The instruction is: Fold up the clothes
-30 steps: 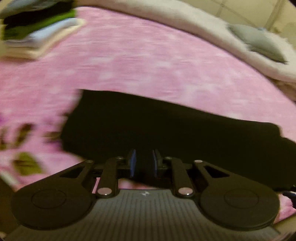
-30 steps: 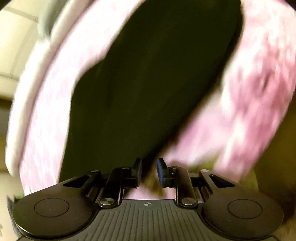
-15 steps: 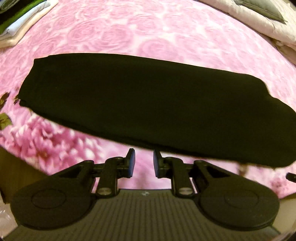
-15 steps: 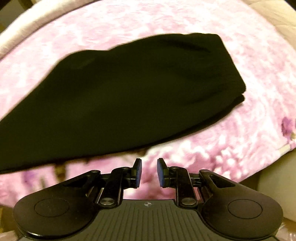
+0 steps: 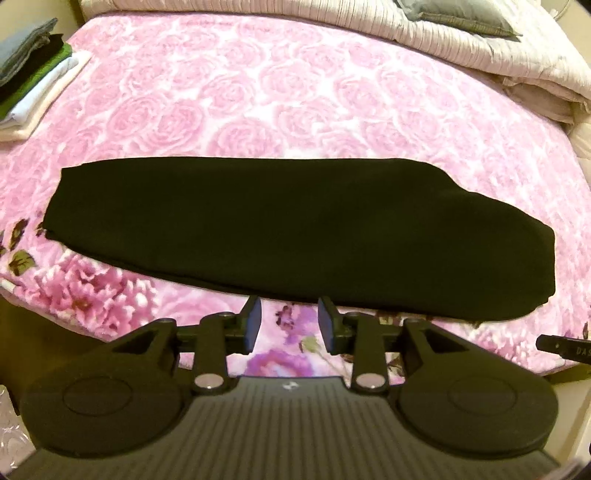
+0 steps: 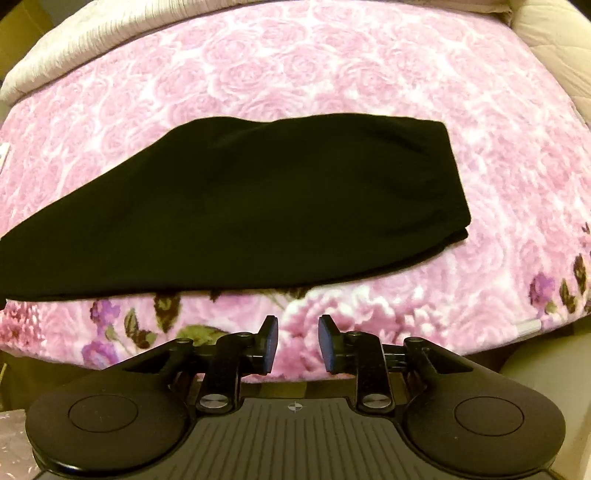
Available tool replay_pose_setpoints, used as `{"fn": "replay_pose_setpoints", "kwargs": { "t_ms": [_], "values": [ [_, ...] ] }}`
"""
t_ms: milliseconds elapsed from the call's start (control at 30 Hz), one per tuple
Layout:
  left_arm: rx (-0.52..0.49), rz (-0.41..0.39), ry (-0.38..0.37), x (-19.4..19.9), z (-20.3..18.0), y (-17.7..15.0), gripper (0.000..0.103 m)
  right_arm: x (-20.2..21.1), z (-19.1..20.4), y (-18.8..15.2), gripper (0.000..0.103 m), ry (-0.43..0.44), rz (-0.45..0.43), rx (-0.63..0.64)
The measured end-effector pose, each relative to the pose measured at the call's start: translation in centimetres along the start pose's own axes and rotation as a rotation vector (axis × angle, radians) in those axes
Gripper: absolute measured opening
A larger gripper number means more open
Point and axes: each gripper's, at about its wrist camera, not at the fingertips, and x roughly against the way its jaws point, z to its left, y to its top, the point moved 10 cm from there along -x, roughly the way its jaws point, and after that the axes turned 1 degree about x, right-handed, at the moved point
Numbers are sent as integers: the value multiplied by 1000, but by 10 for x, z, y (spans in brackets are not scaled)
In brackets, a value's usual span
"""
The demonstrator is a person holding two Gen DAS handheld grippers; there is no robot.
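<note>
A long black garment [image 5: 288,232] lies folded flat across a pink rose-patterned blanket [image 5: 295,92]. Its right end [image 6: 406,177] shows in the right wrist view. My left gripper [image 5: 290,317] hovers above the near edge of the cloth, jaws opening, nothing between them. My right gripper [image 6: 298,332] hangs above the flowered border in front of the garment, jaws opening too, empty. Neither touches the cloth.
A stack of folded clothes [image 5: 33,74] in grey, black, green and white sits at the far left corner. A cream quilt [image 5: 498,62] with a grey pillow [image 5: 458,16] lies along the back. The bed's front edge [image 6: 535,325] drops off below the grippers.
Both grippers let go of the black garment and rose away from it; it now lies flat. Their jaws have widened. The right view rolled round to level.
</note>
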Motion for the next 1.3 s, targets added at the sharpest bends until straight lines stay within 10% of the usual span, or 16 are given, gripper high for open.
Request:
{"fn": "replay_pose_setpoints", "kwargs": {
  "t_ms": [600,900,1300],
  "values": [
    [83,-88,-49,24,18,-11,33,12,-4,-5,35,4,-40,-16],
    [216,-115,-171,-61,66,-30,35,-51,-18,-14,36,-6,-86,-117],
    [162,-302,-287,-138,85,-57,34,-117,-36,-17,36,61,-359,-214]
  ]
}}
